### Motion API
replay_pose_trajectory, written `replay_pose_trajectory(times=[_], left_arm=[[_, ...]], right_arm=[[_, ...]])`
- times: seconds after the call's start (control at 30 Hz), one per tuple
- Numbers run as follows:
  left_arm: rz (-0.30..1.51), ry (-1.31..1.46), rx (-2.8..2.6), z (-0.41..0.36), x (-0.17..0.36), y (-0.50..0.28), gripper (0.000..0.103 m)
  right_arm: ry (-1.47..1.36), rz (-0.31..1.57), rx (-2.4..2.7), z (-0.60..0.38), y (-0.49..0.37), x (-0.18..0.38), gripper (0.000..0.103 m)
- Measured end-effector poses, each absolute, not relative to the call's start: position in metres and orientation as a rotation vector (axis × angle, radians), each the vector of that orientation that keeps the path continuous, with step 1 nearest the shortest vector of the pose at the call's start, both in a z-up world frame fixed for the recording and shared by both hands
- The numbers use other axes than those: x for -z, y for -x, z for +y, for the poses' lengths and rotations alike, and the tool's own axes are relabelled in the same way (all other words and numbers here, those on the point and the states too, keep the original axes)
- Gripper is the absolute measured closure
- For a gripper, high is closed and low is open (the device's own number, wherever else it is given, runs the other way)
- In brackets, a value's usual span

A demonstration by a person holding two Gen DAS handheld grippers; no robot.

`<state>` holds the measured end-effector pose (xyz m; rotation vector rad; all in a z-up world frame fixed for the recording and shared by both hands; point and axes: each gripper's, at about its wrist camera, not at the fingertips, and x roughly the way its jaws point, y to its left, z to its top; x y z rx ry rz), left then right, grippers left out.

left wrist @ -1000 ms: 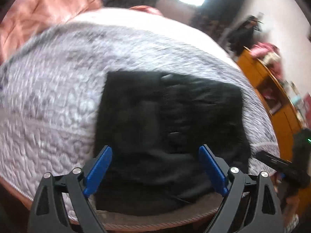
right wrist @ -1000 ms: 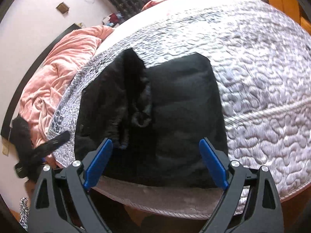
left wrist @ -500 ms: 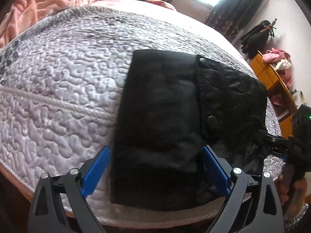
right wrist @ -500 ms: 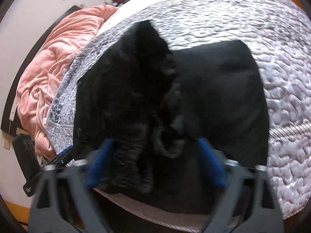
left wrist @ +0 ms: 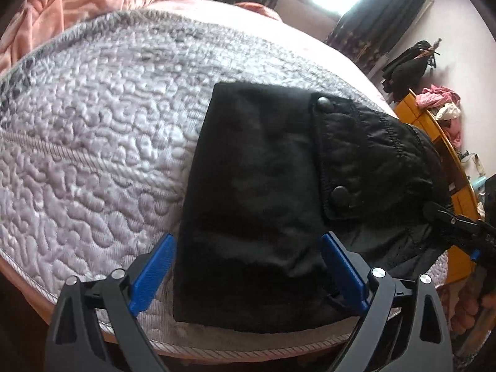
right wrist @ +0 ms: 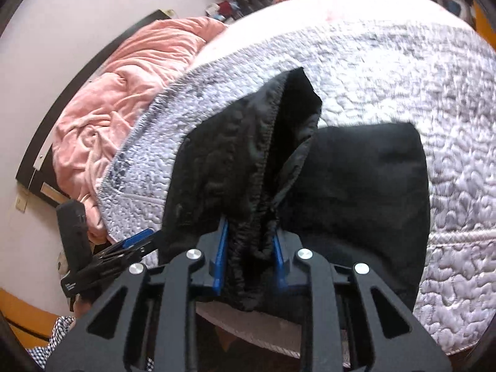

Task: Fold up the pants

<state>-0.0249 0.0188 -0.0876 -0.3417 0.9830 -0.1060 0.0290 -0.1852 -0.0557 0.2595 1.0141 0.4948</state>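
One pair of black pants (left wrist: 254, 204) lies partly folded on the quilted grey bed (left wrist: 93, 155), just ahead of the left hand-held gripper (left wrist: 248, 269), whose blue fingers stand wide apart on either side of the near edge without gripping it. A flap with two snap buttons sits ahead and to that gripper's right. The right hand-held gripper (right wrist: 248, 257) has its fingers pressed together on a bunched, gathered edge of the pants (right wrist: 248, 167), lifting it into a peak above the flat folded part (right wrist: 365, 186) to its right.

Half a second ago the right gripper's fingers were spread and blurred before the cloth; now they pinch it. The left gripper's view has barely shifted.

A pink blanket (right wrist: 124, 99) is heaped beyond the bed's far left side, and an orange cabinet (left wrist: 440, 142) with clothes on it stands off to the left gripper's right.
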Motion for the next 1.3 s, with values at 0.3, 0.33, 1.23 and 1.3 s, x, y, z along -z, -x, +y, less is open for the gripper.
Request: replay_pose_trajectory(times=[0.3,0.33,1.23,1.3], left_arm=[[0.917,0.325,0.162,0.005,0.056,0.028,0.008],[0.917,0.328,0.166,0.003,0.056,0.027,0.008],[0.918,0.173,0.264,-0.059,0.052,0.01,0.008],[0.908,0.169,0.281,-0.063,0.046,0.01,0.008]], right_arm=[[-0.265,0.929,-0.488,-0.215,-0.015,0.016,0.08],[-0.266,0.926,-0.477,-0.22,-0.014,0.014,0.08],[-0.297,1.046,-0.251,-0.309,-0.065,0.061,0.029],[-0.39,1.077,-0.278,-0.319,-0.086,0.071,0.029]])
